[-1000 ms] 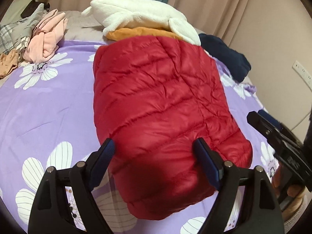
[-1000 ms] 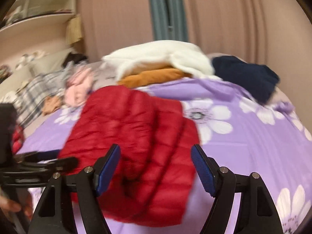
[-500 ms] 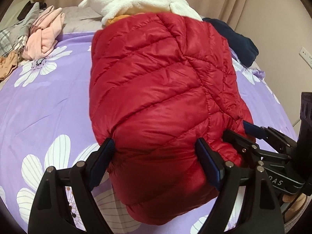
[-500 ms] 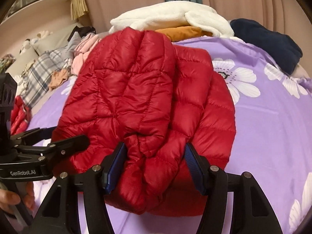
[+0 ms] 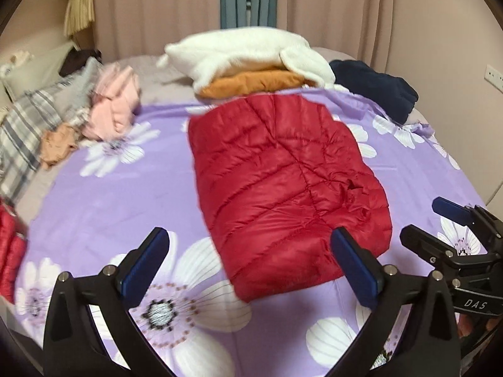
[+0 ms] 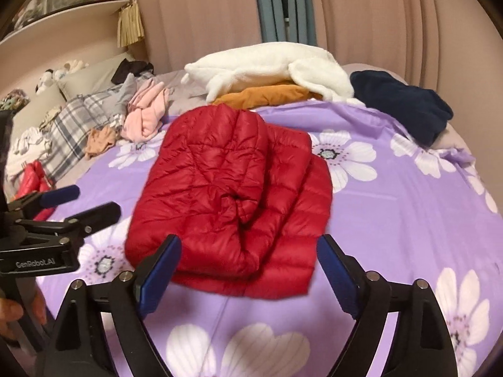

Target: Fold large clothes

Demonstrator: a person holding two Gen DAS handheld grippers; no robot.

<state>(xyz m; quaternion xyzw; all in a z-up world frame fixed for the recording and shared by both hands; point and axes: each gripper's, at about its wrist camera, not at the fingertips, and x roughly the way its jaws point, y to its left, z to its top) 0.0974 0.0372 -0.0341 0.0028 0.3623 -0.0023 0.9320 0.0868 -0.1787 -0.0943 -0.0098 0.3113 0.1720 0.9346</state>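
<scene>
Left gripper: while its blue-padded jaws stand wide apart with nothing between them, the left gripper hangs just above the near edge of the bedspread, apart from the jacket; judged, it is clear of the cloth so the bundle lies undisturbed.
Right gripper: the right gripper is likewise spread wide and empty, its pads bracketing the near hem without touching it; in the left view it shows at the right edge, also parted.
Person's hand: bare fingers wrap the left tool's handle at the lower left of the right view.
Task garment: the red quilted puffer jacket lies folded into a compact oblong in the middle of the bed, between the two tools and just beyond them; in the right view its layers overlap and a tucked pleat sits near the centre, so the fold looks finished, judged from its shape.
Bed surface: the purple bedspread with white flower print is flat and gives the fold a smooth base.
Left-side heap: a pink crumpled garment and a grey plaid cloth lie bunched, probably waiting.
Far stack: a white fleece garment rests on an orange folded garment, touching the jacket's far end, seemingly a done pile.
Far right: a dark navy garment lies loose near the curtain.
</scene>
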